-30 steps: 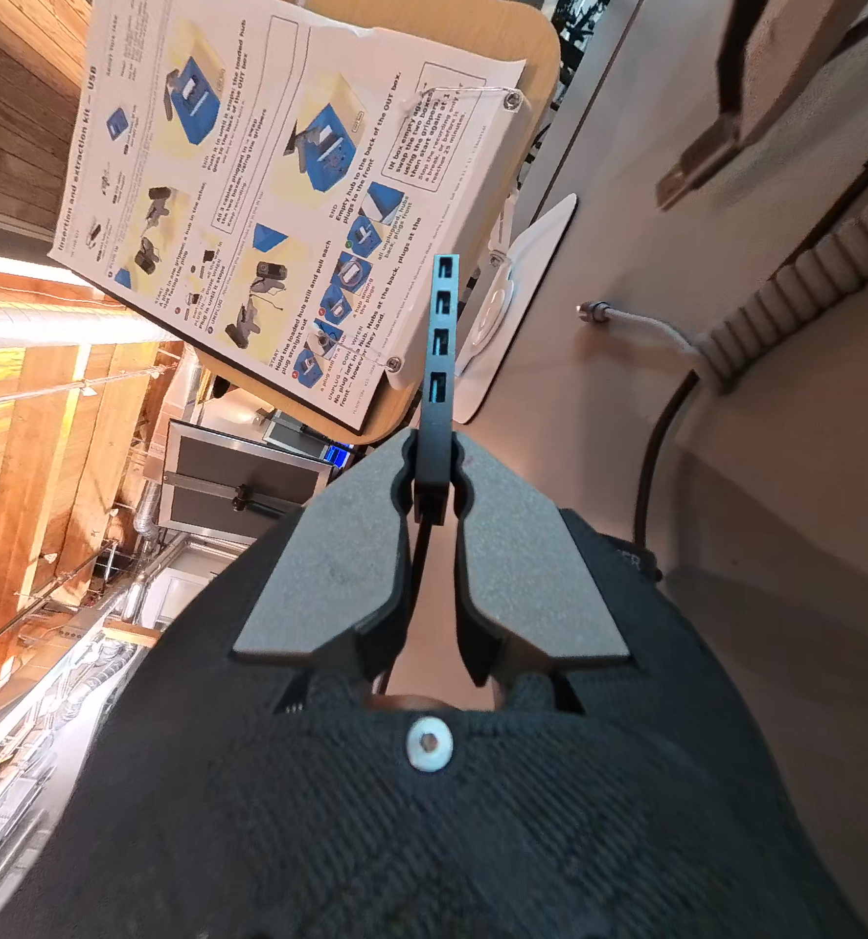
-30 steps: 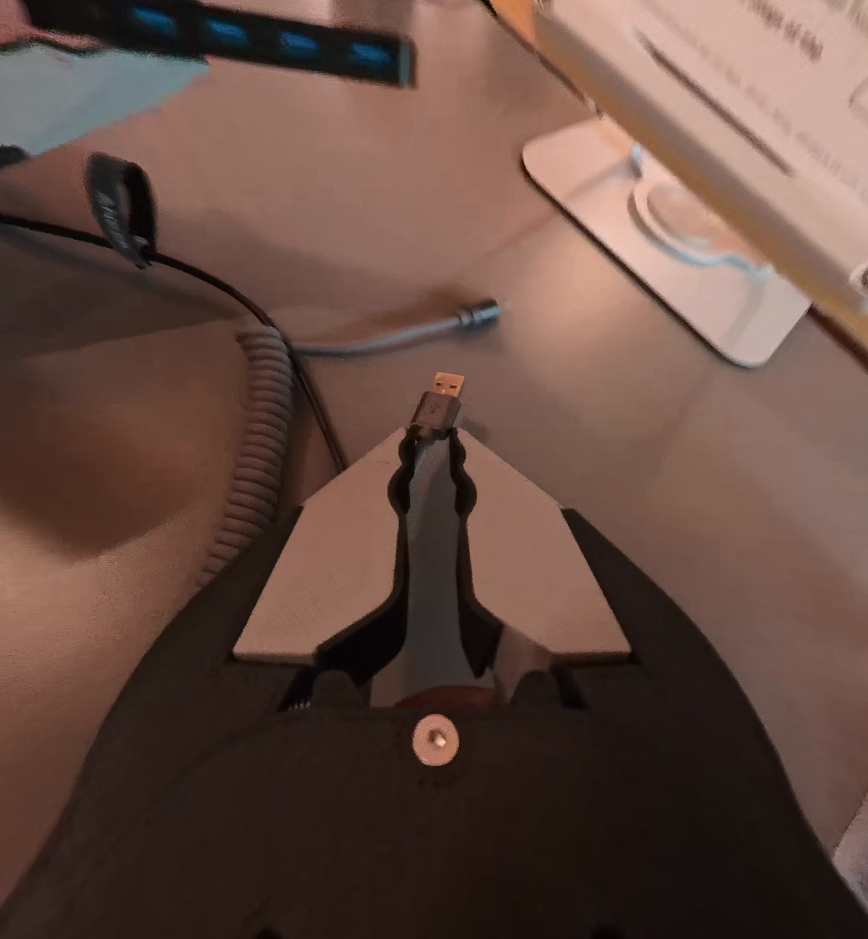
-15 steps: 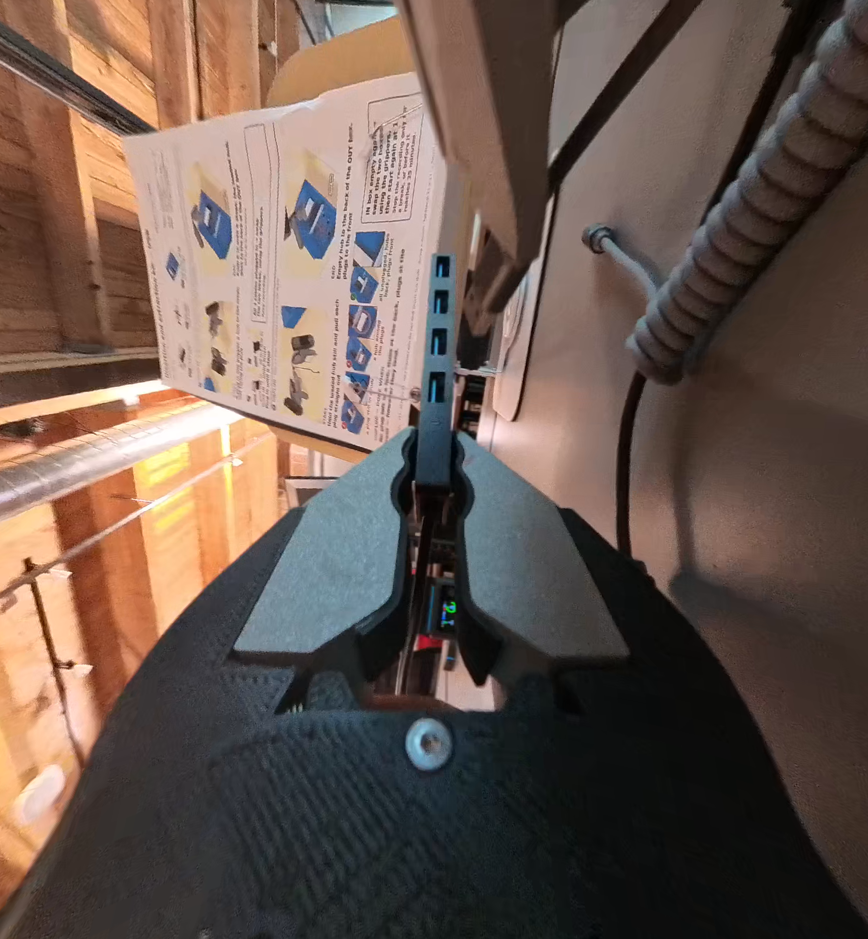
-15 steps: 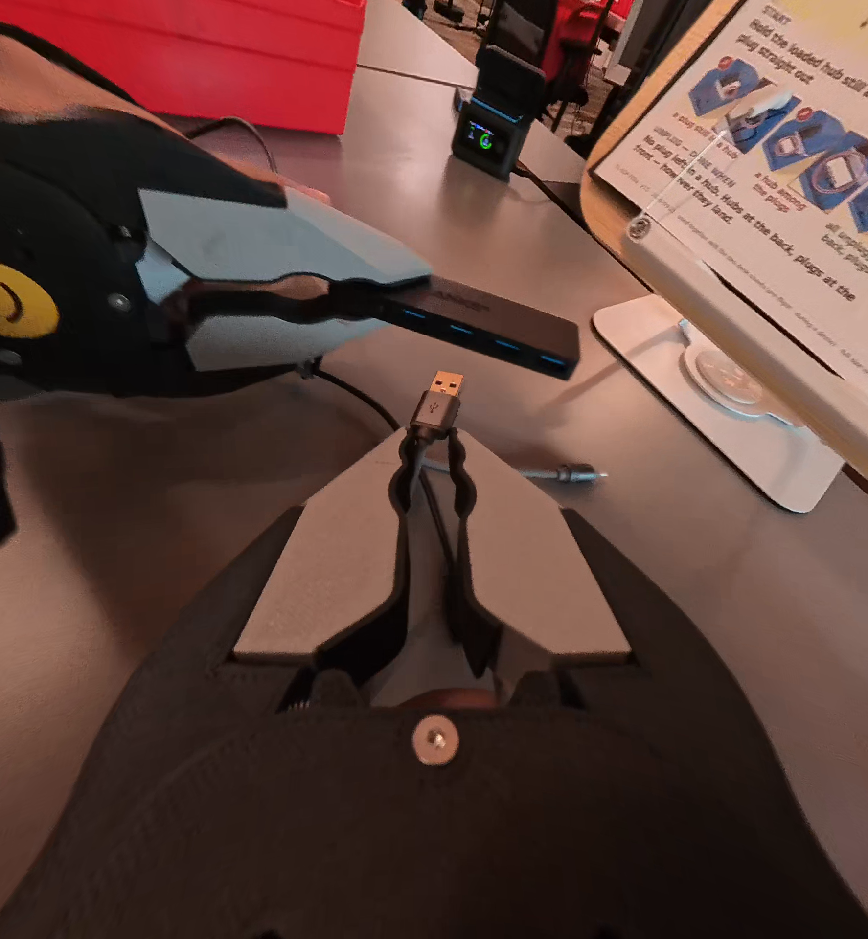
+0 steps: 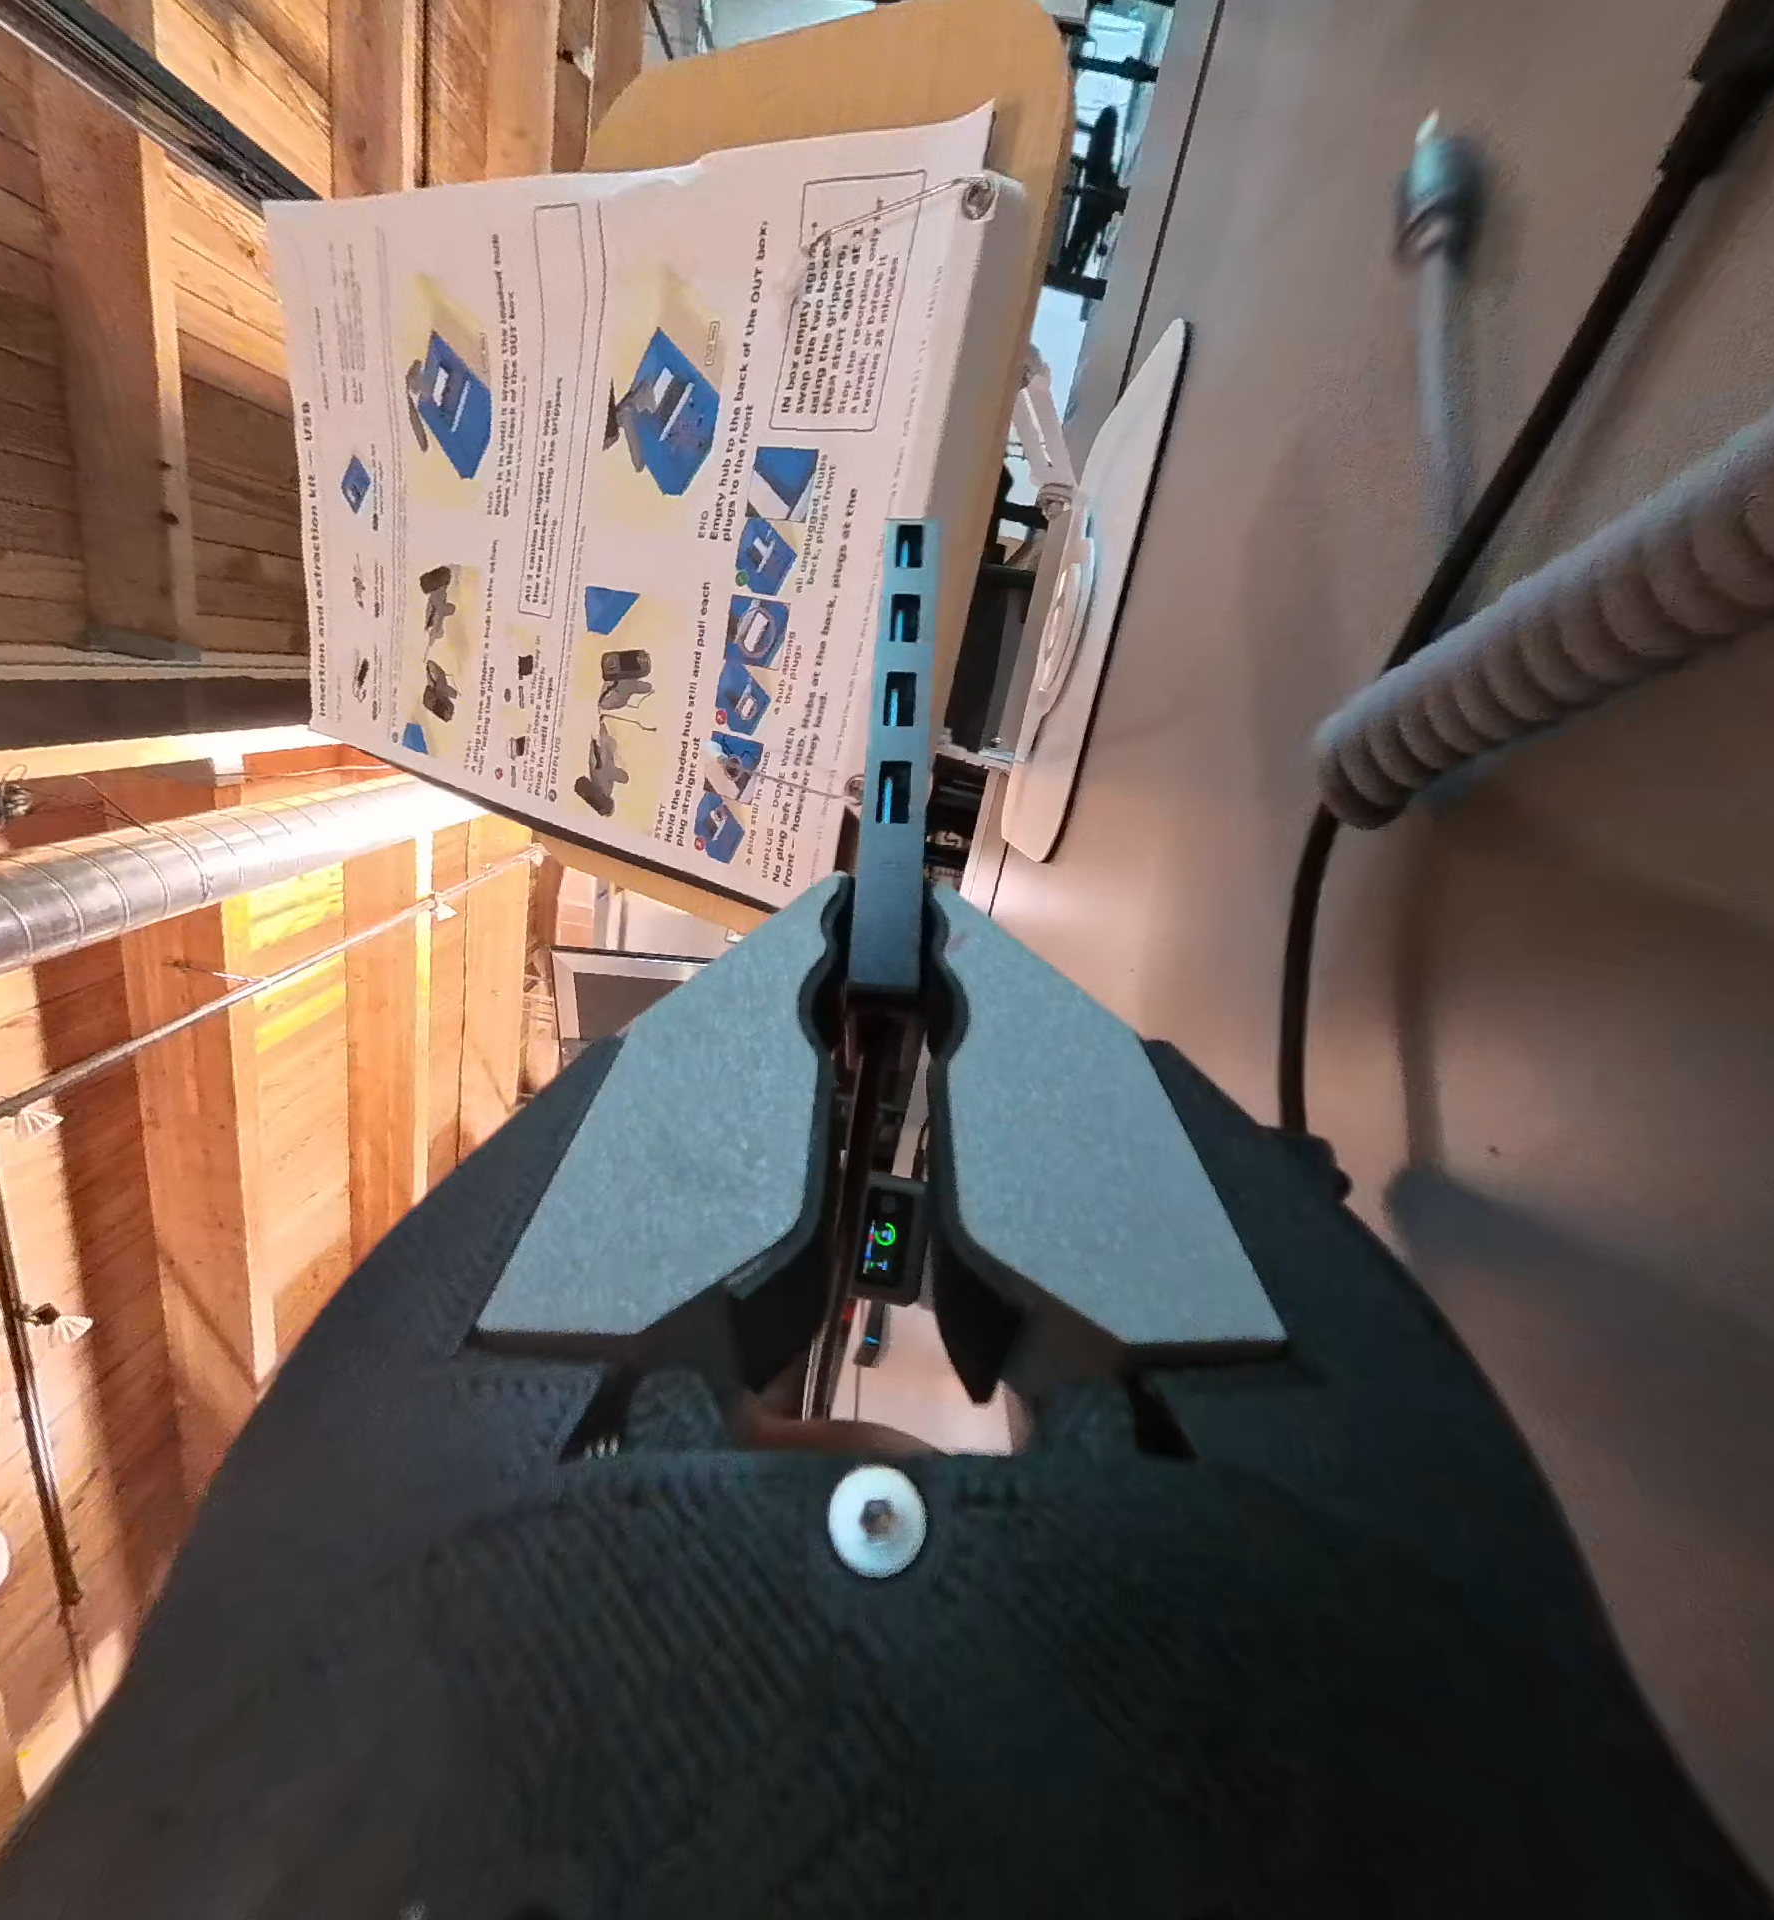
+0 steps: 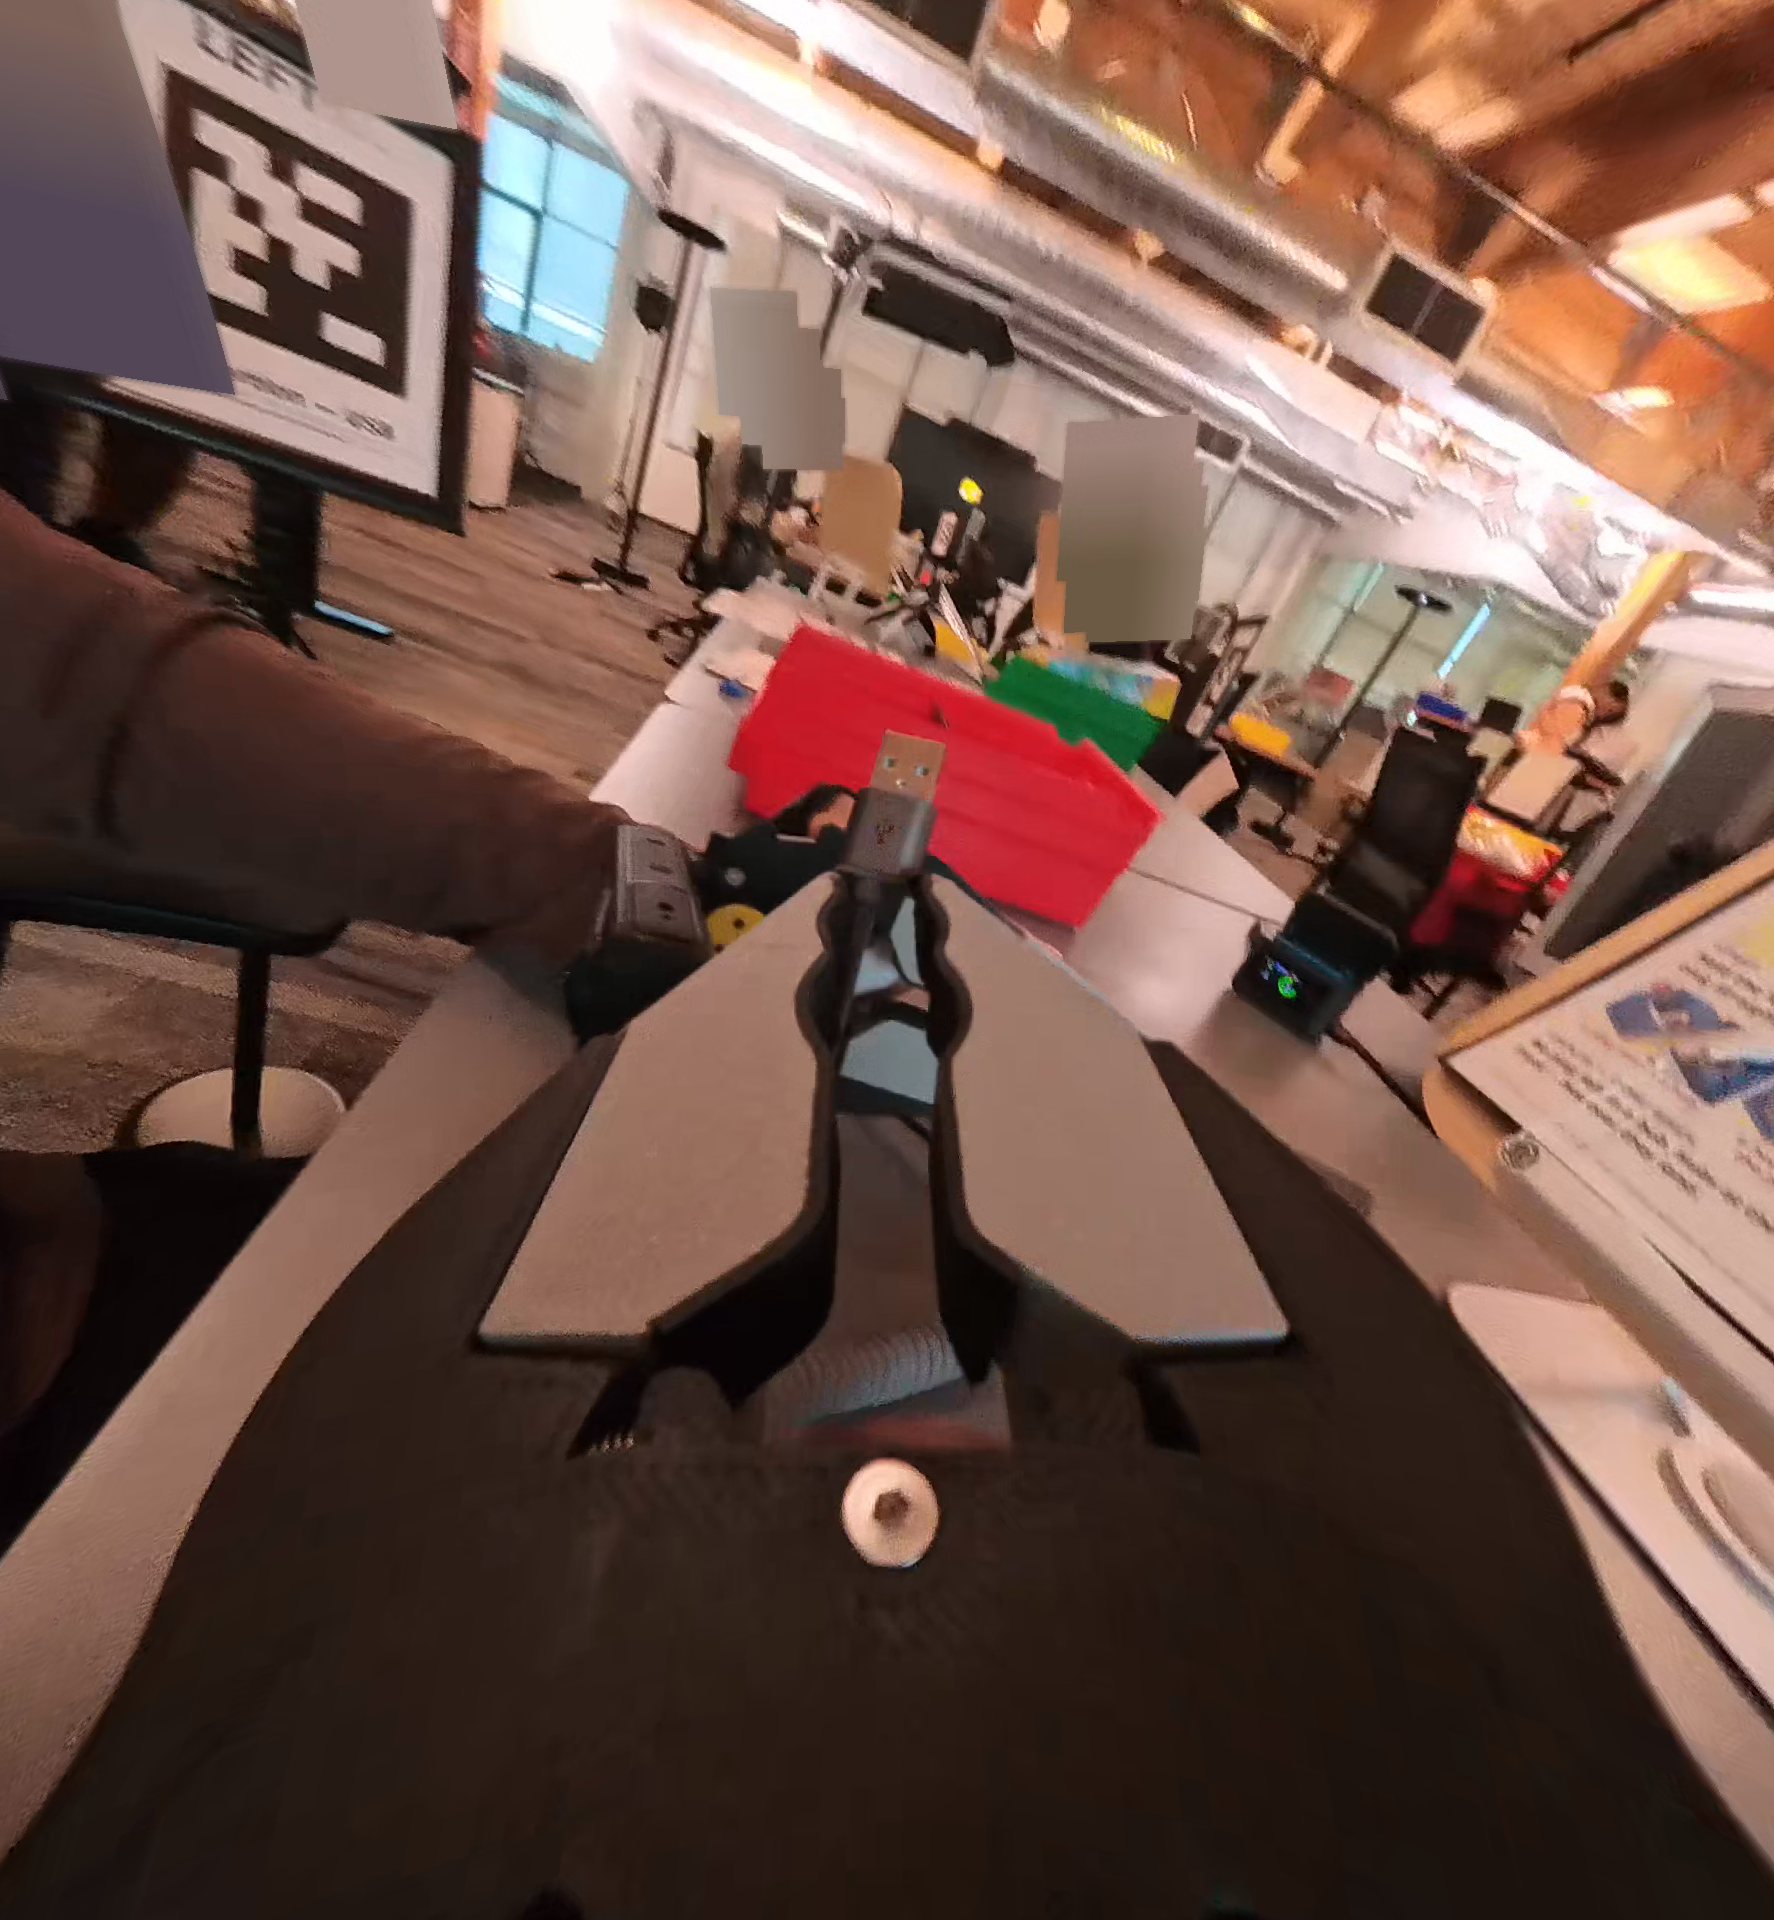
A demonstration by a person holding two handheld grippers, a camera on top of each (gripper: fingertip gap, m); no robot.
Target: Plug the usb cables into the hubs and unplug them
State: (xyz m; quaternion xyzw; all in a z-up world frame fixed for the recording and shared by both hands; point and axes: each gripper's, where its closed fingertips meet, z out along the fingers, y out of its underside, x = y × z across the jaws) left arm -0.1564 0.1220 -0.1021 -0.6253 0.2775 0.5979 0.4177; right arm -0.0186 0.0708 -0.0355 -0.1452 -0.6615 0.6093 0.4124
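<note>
My left gripper (image 5: 885, 914) is shut on a black USB hub (image 5: 899, 717). The hub sticks out past the fingertips with its row of blue ports facing me, all of them empty. The left wrist view is rolled sideways, with the grey table (image 5: 1382, 623) on the right. My right gripper (image 6: 878, 902) is shut on a grey USB cable plug (image 6: 893, 821), its metal end pointing forward and up into the room. The other gripper's body (image 6: 748, 894) and a brown sleeve (image 6: 239, 790) show behind the plug. The hub is hidden in the right wrist view.
An instruction sheet on a wooden board (image 5: 654, 499) stands on a white base (image 5: 1091, 603); it also shows in the right wrist view (image 6: 1693, 1101). A coiled grey cable (image 5: 1589, 613), a black cable (image 5: 1298, 966) and a loose plug (image 5: 1439, 197) lie on the table. Red bins (image 6: 966, 790) and a small black device (image 6: 1304, 966) stand farther back. About 15 cm separates my left fingertips from my right.
My right gripper has tilted up and turned left with the plug; the hub has left its view. In the left wrist view the right gripper is gone and the hub stays held.
</note>
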